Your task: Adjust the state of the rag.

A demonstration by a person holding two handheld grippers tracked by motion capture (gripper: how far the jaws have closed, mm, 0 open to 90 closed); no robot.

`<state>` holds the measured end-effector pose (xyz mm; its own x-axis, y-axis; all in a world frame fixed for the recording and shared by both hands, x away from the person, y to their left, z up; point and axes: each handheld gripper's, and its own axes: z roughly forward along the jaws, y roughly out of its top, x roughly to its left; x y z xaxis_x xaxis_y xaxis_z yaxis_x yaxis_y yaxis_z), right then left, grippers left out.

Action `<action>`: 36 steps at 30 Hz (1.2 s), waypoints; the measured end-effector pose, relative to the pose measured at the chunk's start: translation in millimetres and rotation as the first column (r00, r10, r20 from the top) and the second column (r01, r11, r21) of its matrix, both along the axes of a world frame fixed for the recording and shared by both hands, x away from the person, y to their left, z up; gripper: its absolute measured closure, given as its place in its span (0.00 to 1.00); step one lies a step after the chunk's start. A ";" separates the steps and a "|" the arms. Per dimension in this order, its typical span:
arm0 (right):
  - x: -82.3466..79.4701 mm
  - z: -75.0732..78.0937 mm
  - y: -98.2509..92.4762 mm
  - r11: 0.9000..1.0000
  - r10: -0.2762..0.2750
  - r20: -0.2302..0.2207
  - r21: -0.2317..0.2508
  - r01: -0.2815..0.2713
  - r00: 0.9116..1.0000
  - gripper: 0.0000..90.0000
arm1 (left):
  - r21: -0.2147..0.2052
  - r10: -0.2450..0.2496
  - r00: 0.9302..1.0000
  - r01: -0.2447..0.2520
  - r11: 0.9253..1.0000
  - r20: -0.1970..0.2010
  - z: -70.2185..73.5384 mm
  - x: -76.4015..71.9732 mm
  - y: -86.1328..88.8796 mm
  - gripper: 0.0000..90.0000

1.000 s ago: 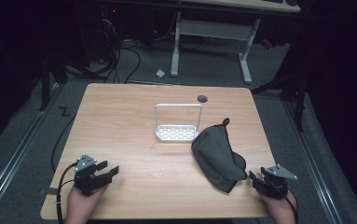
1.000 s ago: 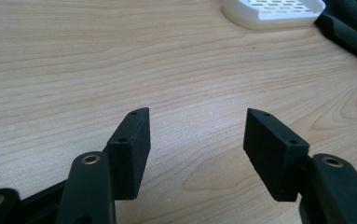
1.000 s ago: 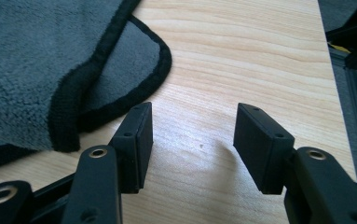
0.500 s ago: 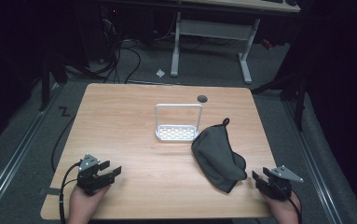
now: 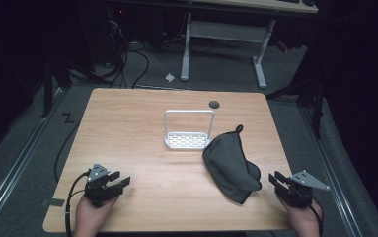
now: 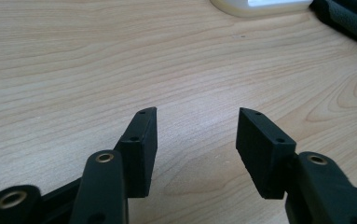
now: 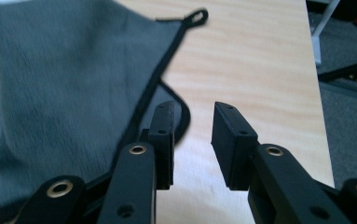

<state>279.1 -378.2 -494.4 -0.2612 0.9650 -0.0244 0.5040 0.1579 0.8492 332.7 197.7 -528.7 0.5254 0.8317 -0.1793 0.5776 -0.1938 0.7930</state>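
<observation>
A light wooden table (image 5: 142, 123) with a visible grain stands on grey carpet in a dark room. A small round dark grommet (image 5: 214, 104) sits near the table's far edge. Beyond it are the white legs of another desk (image 5: 259, 64), loose black cables (image 5: 127, 59) on the floor and a scrap of white paper (image 5: 170, 77).

Near the middle of the table stands a white rack (image 5: 188, 129) with a perforated base and an upright wire frame. Just right of it lies a dark grey cloth (image 5: 231, 165), crumpled, with black edging and a small hanging loop (image 7: 197, 17) at its far corner; whether it touches the rack is hard to tell from above.

The left gripper (image 6: 197, 126) rests low over bare wood at the near left corner. Its jaws have just been closing a little but stand well apart with nothing between them. The right gripper (image 7: 192, 116) is at the near right edge, just beside the cloth's near end. Its jaws have just been closing and leave a narrower gap, empty, over bare wood; its left jaw sits above the cloth's black hem, apparently not gripping it.
</observation>
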 end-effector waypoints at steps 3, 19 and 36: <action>12.0 9.9 7.5 1.000 0.003 -0.003 0.000 -0.003 1.000 0.75 | 0.023 0.000 1.000 0.000 1.000 0.007 -1.1 0.0 -2.1 0.53; 51.0 -0.7 39.4 0.997 0.071 -0.055 -0.014 -0.072 0.996 0.92 | 0.007 -0.021 0.999 0.021 1.000 0.033 2.9 -3.5 -2.4 0.60; 46.3 -32.3 52.0 0.980 0.195 -0.197 0.012 -0.197 0.961 0.99 | -0.007 -0.060 0.998 0.060 0.998 0.033 3.0 -7.4 -13.2 0.58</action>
